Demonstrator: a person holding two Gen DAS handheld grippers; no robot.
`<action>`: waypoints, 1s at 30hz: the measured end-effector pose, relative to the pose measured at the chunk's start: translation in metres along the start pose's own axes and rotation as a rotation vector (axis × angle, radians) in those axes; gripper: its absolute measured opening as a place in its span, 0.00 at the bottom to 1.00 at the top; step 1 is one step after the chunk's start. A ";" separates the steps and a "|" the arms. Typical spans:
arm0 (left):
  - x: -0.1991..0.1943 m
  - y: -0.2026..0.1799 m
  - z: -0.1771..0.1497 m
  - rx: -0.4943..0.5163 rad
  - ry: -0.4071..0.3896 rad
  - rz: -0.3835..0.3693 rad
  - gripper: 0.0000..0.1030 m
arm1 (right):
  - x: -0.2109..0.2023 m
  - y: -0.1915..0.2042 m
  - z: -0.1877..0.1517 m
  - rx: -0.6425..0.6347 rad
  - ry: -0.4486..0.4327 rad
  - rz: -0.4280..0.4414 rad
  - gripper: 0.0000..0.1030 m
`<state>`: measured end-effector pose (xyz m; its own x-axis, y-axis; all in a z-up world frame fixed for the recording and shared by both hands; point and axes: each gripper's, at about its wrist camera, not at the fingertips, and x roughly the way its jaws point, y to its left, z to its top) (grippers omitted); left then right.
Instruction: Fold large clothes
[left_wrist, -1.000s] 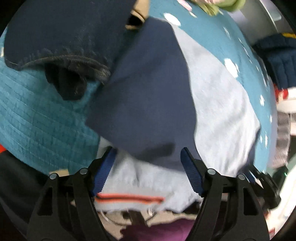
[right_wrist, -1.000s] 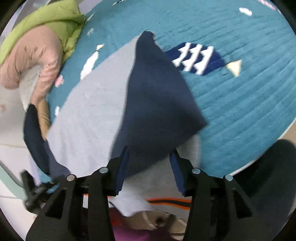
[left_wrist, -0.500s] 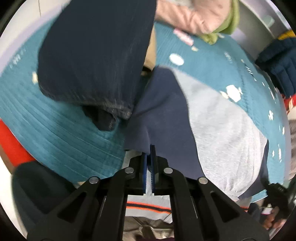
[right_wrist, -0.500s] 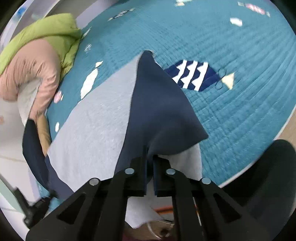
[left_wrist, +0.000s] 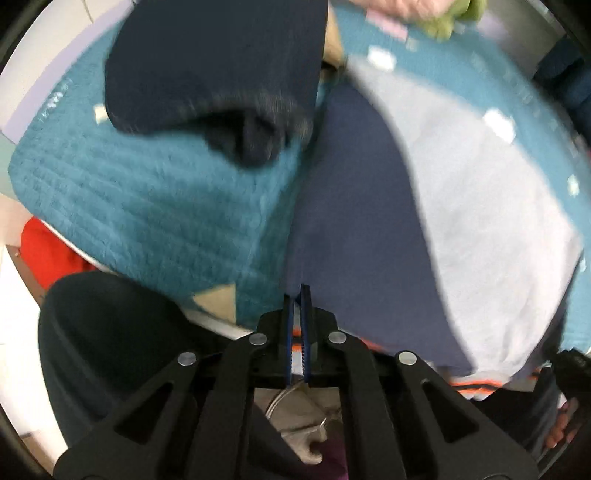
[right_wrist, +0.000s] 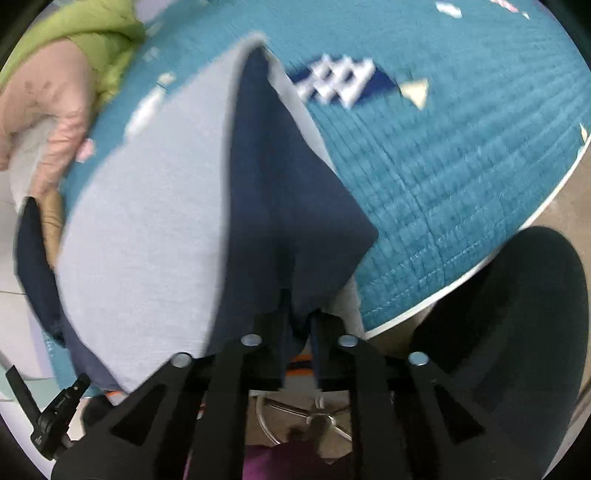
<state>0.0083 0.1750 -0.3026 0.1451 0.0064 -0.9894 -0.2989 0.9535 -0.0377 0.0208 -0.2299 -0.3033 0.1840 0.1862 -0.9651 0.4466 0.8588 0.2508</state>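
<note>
On a round table covered by a quilted teal cloth (right_wrist: 461, 177), a large grey and navy cotton garment (left_wrist: 461, 206) lies spread, its orange-striped hem hanging over the near edge. The left gripper (left_wrist: 297, 317) is pinched tight on the near navy fold, a sliver of hem showing between its blue pads. The right gripper (right_wrist: 299, 325) clamps the other navy flap (right_wrist: 291, 206), its jaws having just eased slightly apart with cloth bunched between them. That loosening is the main risk: the flap may slip free mid-lift, leaving the fold lopsided. Pulling unevenly could also drag the garment off the near edge. A dark navy knitted garment (left_wrist: 210, 74) lies far left, close enough to catch. At the far side sits a heap of pink and green padded clothing (right_wrist: 62, 85). Black chairs (right_wrist: 517, 325) stand near the table, above a pale floor.
</note>
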 end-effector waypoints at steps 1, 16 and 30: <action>0.000 -0.001 -0.004 0.015 0.015 -0.015 0.04 | -0.005 -0.001 -0.002 -0.005 0.001 0.007 0.14; -0.040 -0.049 0.007 0.211 -0.148 0.071 0.04 | -0.059 0.031 -0.006 -0.232 -0.208 -0.127 0.07; -0.006 -0.051 0.019 0.207 -0.070 0.103 0.04 | -0.029 0.013 0.008 -0.185 -0.143 -0.135 0.03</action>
<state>0.0407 0.1318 -0.2917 0.1909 0.1204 -0.9742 -0.1172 0.9881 0.0992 0.0279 -0.2281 -0.2714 0.2610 0.0059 -0.9653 0.3105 0.9463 0.0897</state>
